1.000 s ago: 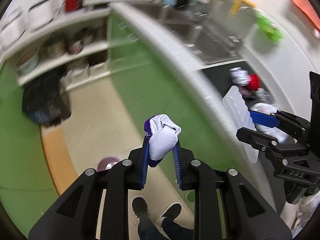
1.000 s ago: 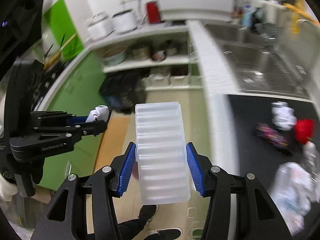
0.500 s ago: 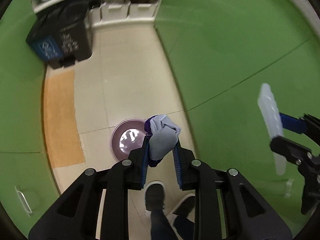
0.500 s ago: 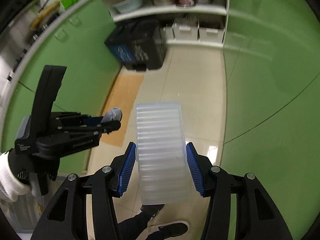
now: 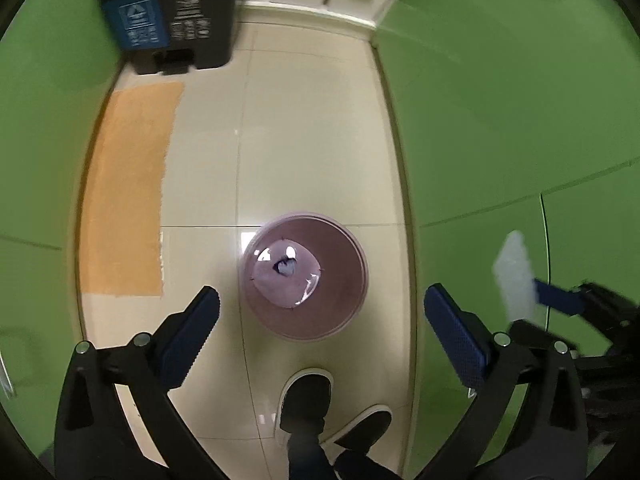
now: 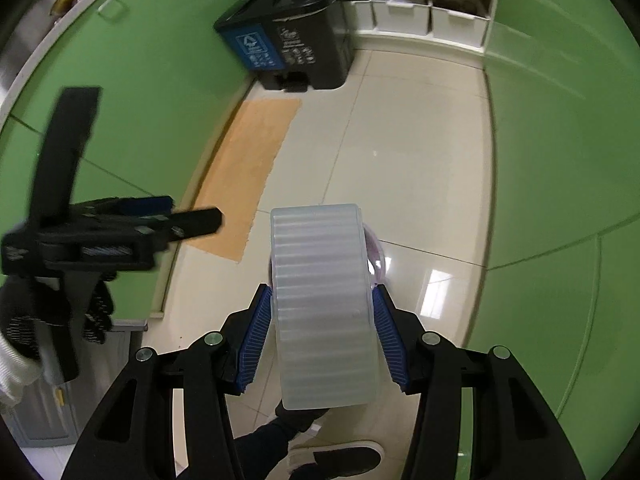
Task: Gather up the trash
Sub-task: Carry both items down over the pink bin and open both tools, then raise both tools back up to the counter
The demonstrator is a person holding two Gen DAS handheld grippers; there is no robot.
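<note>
A round purple trash bin [image 5: 304,276] stands on the tiled floor right below my left gripper [image 5: 320,320]. My left gripper is wide open and empty. A small crumpled white and purple wad [image 5: 285,267] lies at the bin's bottom. My right gripper [image 6: 320,340] is shut on a ribbed translucent plastic tray [image 6: 322,300], held above the floor; the tray hides most of the purple bin [image 6: 376,252]. In the left wrist view the right gripper [image 5: 560,300] and its tray [image 5: 516,276] show at the right. The left gripper [image 6: 192,220] shows at the left of the right wrist view.
A black pedal bin with a blue recycling label [image 5: 172,24] stands at the far end of the floor, also in the right wrist view [image 6: 288,36]. Green cabinet fronts [image 5: 520,120] line both sides. An orange mat [image 5: 128,188] lies on the left. The person's shoes [image 5: 316,404] are below.
My left gripper has opened and let go of the white and purple wad, which now lies in the purple bin. Both grippers have moved over the bin. The right gripper still holds the tray.
</note>
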